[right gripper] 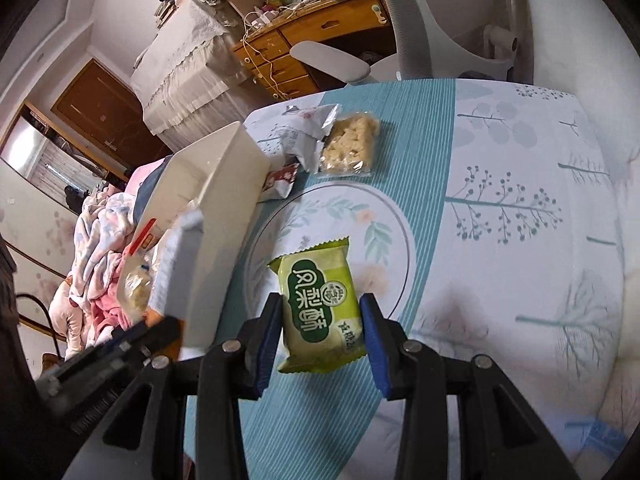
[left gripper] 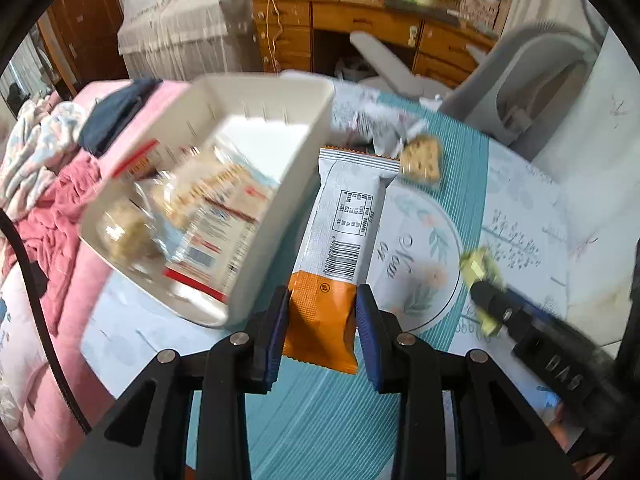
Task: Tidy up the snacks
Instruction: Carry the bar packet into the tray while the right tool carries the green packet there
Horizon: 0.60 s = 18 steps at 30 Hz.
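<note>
Home bedroom: bed w/ rumpled bedding (left gripper: 48, 184), wooden desk (left gripper: 360, 28), wardrobe (right gripper: 100, 112).

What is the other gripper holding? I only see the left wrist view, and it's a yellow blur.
Observer: The right gripper holds a green packet with big white characters.
Operator: Any snacks hiding behind the bin?
Observer: Yes, a small red and white packet lies against the bin.
Operator: Is my bar above the bin?
Observer: The right view shows the bar close against the bin's near wall.

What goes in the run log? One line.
left gripper: shut on orange-white bar | right gripper: shut on green packet | white bin: partly filled
</note>
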Available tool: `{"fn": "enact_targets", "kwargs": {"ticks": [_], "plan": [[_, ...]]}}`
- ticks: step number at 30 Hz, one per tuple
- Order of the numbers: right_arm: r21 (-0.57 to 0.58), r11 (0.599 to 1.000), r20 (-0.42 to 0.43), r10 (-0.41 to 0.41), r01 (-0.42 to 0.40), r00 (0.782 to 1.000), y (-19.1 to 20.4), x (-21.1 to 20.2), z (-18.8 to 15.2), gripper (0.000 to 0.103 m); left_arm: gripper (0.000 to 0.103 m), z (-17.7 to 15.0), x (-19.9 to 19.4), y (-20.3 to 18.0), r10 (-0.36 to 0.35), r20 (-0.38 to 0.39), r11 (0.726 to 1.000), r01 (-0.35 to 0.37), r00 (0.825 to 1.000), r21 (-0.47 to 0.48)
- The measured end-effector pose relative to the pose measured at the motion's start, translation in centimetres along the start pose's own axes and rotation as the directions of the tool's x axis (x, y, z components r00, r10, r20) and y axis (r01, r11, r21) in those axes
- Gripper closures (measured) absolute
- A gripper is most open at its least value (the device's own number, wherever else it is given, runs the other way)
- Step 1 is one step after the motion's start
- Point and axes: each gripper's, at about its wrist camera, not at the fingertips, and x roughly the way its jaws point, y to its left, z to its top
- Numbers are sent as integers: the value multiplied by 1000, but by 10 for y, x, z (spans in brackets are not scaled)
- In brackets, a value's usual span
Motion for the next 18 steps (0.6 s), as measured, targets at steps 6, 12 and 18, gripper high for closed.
{"fn": "enact_targets", "kwargs": {"ticks": [6,12,18], "plan": [[-18,1000,-22,-8,7,1000,20,-13,-12,64,72,4,-35,24,-47,68,999,47,997,3],[-39,999,-8,7,-7,1000,46,-24,-18,64,72,-4,-58,52,-128,127,992,125,984,32],[-23,1000,36,19,-19,999,77,-29,-21,64,72,-4,-64,86,-229,136,973,226,964,36]]}}
